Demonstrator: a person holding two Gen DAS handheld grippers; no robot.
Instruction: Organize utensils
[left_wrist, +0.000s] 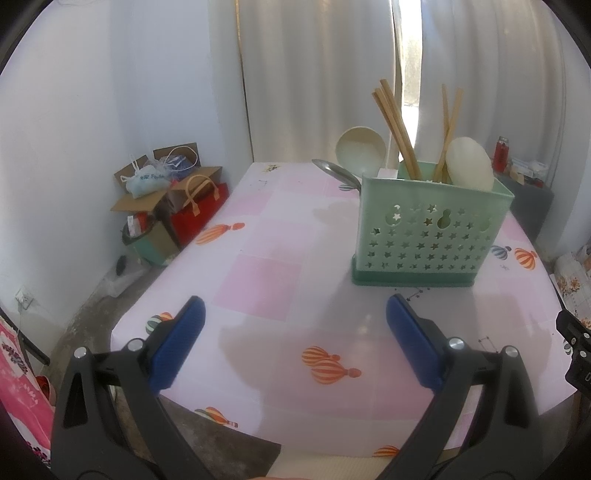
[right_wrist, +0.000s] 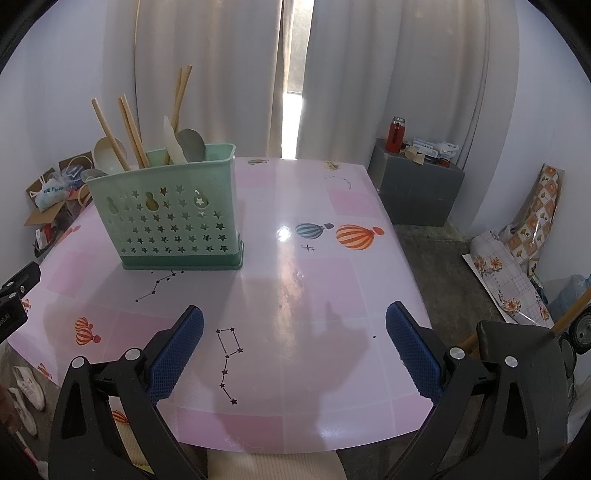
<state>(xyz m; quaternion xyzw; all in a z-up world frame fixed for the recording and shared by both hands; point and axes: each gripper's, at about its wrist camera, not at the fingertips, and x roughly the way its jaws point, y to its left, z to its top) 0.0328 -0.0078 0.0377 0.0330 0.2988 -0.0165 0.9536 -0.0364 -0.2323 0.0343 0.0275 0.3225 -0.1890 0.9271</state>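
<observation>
Standing on the pink tablecloth (right_wrist: 332, 280): green utensil caddy (left_wrist: 428, 236) holding chopsticks (left_wrist: 397, 133), cream spoons (left_wrist: 469, 164), possibly one metal spoon (left_wrist: 334, 171). Left gripper (left_wrist: 295, 343) and right gripper (right_wrist: 295, 345) both spread wide, holding nothing, short of the caddy.

Both wrist views look forward and downward from the near edge of the worktop (left_wrist: 258, 280) toward the curtains (right_wrist: 369, 74). Shared: the green holder (left_wrist: 430, 229), right of centre in the left view, upper left in the right view.
</observation>
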